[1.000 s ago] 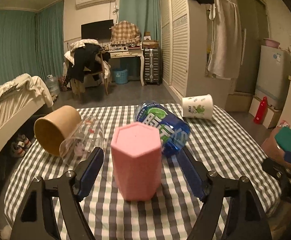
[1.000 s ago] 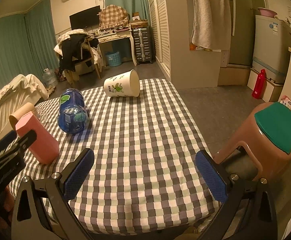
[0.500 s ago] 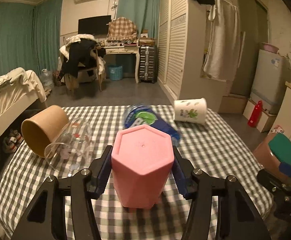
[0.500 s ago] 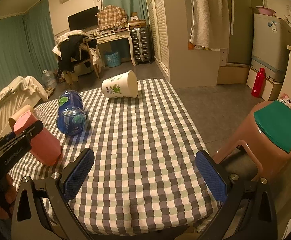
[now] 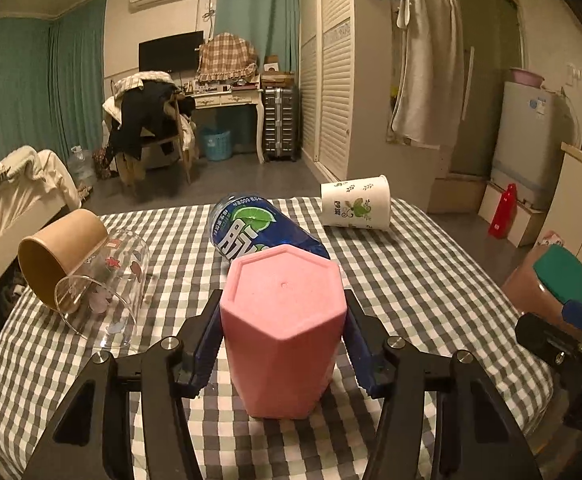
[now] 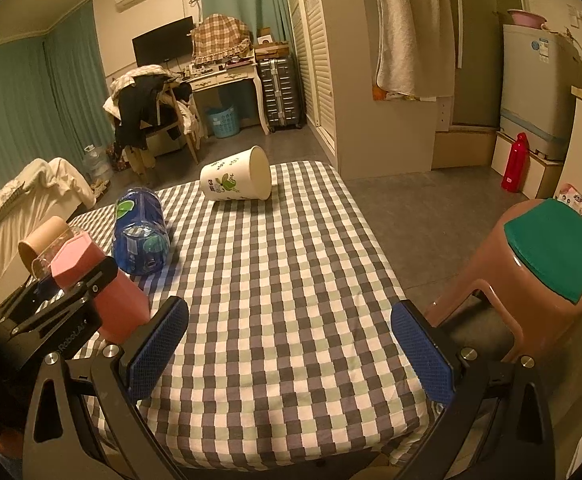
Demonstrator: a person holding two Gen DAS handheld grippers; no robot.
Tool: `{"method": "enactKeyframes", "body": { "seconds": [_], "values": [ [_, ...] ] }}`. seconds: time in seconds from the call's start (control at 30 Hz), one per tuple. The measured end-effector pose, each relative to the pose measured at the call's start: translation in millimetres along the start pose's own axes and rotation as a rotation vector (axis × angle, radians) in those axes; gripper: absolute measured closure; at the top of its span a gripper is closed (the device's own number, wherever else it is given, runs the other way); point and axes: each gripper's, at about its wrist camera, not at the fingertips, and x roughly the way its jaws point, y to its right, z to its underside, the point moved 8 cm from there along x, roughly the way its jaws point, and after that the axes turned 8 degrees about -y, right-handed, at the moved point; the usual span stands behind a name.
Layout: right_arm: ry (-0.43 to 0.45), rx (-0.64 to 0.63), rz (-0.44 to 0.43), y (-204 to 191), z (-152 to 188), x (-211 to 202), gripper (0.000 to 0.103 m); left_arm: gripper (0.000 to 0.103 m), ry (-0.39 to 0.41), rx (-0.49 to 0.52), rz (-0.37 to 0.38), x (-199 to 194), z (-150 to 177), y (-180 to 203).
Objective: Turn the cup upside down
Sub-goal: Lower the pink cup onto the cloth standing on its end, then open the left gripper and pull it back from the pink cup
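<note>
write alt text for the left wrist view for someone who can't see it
The left gripper grips an upside-down pink hexagonal cup on a checked tablecloth. Behind it lie a blue bottle, clear glass, brown paper cup and white paper cup.

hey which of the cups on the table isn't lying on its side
The pink cup, standing base-up between the left claw's fingers. The brown paper cup, clear glass cup and white leaf-print cup all lie tipped over.

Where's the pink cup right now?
In the left wrist view the pink cup stands base-up on the checked table, between the left gripper fingers, just in front of the lying blue bottle.
</note>
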Motion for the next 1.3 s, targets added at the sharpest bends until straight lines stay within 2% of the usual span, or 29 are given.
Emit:
{"method": "enactKeyframes", "body": {
  "seconds": [0.07,0.13,0.17,0.2,0.27,0.37,0.6,0.83,1.1,1.3],
  "values": [
    [0.001,0.003,-0.006,0,0,-1,0.001,0.046,0.005,0.01,-0.008,-1,-1,1],
    [0.005,0.002,-0.009,-1,-1,-2,0.001,0.035,-0.006,0.005,-0.017,1,1,1],
    [0.008,0.001,-0.01,-1,-1,-3,0.001,0.021,-0.012,0.001,-0.023,2,2,0],
    [0.01,0.002,-0.011,-1,-2,-4,0.001,0.012,-0.006,-0.008,-0.035,1,2,-2],
    [0.018,0.004,-0.011,0,-2,-6,0.001,0.011,0.034,-0.019,-0.043,-9,-2,-6],
    [0.036,0.014,-0.015,3,-4,-12,0.001,0.006,0.048,-0.025,-0.044,-21,-10,-10],
    [0.102,-0.007,-0.042,-4,-10,-35,0.001,0.005,0.121,-0.066,-0.059,-71,-28,-34],
    [0.158,-0.09,-0.058,-31,-9,-54,0.001,0.005,0.121,-0.088,-0.128,-106,-14,-59],
    [0.189,-0.166,-0.079,-60,-4,-54,0.001,0.002,0.097,-0.172,-0.151,-110,8,-88],
    [0.192,-0.233,-0.087,-81,2,-48,0.0,0.002,0.079,-0.181,-0.181,-104,14,-95]
  ]
}}
